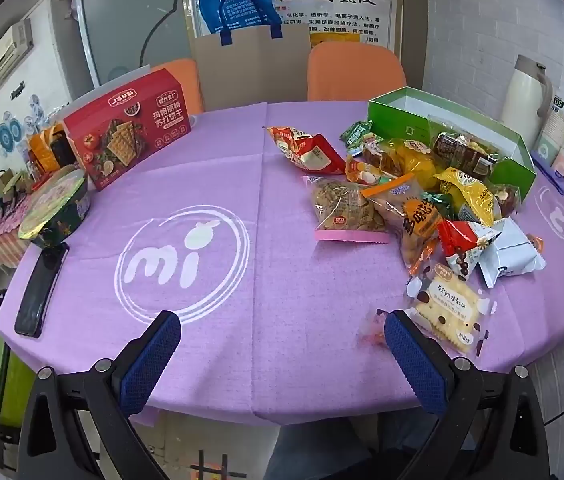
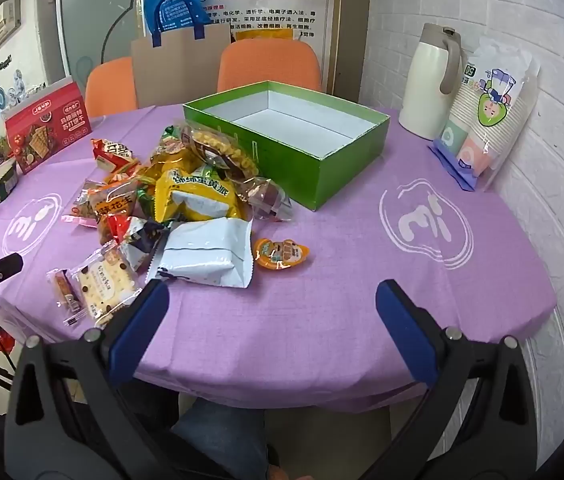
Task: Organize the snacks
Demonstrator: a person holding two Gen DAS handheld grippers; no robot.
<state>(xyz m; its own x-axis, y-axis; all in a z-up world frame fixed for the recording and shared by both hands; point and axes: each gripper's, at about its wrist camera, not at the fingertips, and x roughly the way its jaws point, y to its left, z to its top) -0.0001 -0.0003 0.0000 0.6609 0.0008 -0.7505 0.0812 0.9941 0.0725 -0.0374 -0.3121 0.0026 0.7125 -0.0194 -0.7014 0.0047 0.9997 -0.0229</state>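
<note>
A pile of snack packets (image 1: 413,196) lies on the purple tablecloth, in the right wrist view (image 2: 186,196) at centre left. An empty open green box (image 2: 293,136) stands behind the pile; it also shows in the left wrist view (image 1: 453,120). A cracker packet (image 1: 447,312) lies nearest the front edge, beside a white-blue pouch (image 2: 206,256) and a small orange jelly cup (image 2: 280,254). My left gripper (image 1: 282,340) is open and empty above the table's near edge. My right gripper (image 2: 272,312) is open and empty, in front of the pouch.
A red cracker box (image 1: 130,128), a round tin (image 1: 58,208) and a black phone (image 1: 40,288) sit at the left. A white thermos (image 2: 429,84) and a paper-cup pack (image 2: 489,116) stand at the right by the brick wall. Orange chairs (image 2: 270,64) stand behind the table.
</note>
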